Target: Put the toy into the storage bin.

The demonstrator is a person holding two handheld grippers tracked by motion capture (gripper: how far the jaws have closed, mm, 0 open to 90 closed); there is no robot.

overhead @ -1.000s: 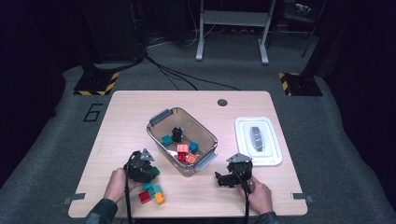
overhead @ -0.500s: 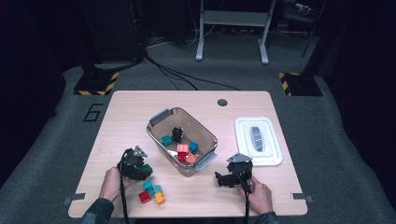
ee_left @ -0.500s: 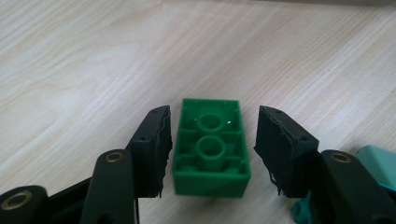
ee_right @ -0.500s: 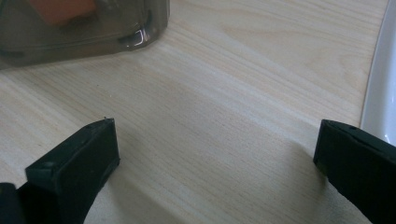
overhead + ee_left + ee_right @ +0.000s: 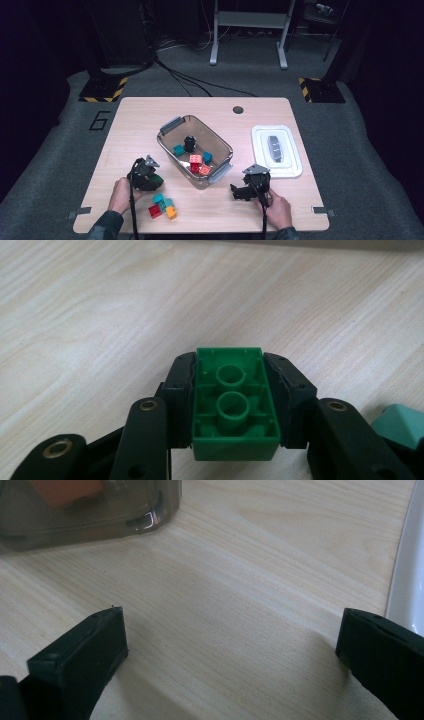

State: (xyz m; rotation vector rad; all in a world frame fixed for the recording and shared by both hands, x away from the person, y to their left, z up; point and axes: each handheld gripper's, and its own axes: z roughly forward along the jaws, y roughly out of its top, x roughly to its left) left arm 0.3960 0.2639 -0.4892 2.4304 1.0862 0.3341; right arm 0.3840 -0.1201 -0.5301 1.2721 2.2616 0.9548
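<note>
Left gripper (image 5: 231,405) is clamping a green brick (image 5: 234,400), jaws closed on both long sides, hollow underside with two tubes facing the camera. In the high view the left gripper (image 5: 145,172) is sitting at the table's (image 5: 135,120) 7 o'clock corner area, green brick (image 5: 155,180) peeking out at its 4 o'clock, off the pile. Whether the brick is touching the wood: can't tell.

Loose pile is lying just beside that gripper at its 5 o'clock: red brick (image 5: 155,211), teal brick (image 5: 161,199), orange brick (image 5: 171,213), all touching or nearly so. The teal brick's edge (image 5: 402,422) is showing at 3 o'clock in the left gripper view.

Right gripper (image 5: 230,645) is hanging wide open, nothing between the jaws, bare wood under them. In the high view the right gripper (image 5: 248,187) is sitting near the table's 5 o'clock edge, at the bin's 5 o'clock.

Bin (image 5: 170,125) is standing mid-table, clear walls, holding several bricks plus a black piece (image 5: 189,144). The bin's corner (image 5: 125,515) is showing at 11 o'clock in the right gripper view.

White lid (image 5: 295,165) is lying at the bin's 3 o'clock, well apart from it; the lid's edge (image 5: 406,575) is running down the 3 o'clock side of the right gripper view.
</note>
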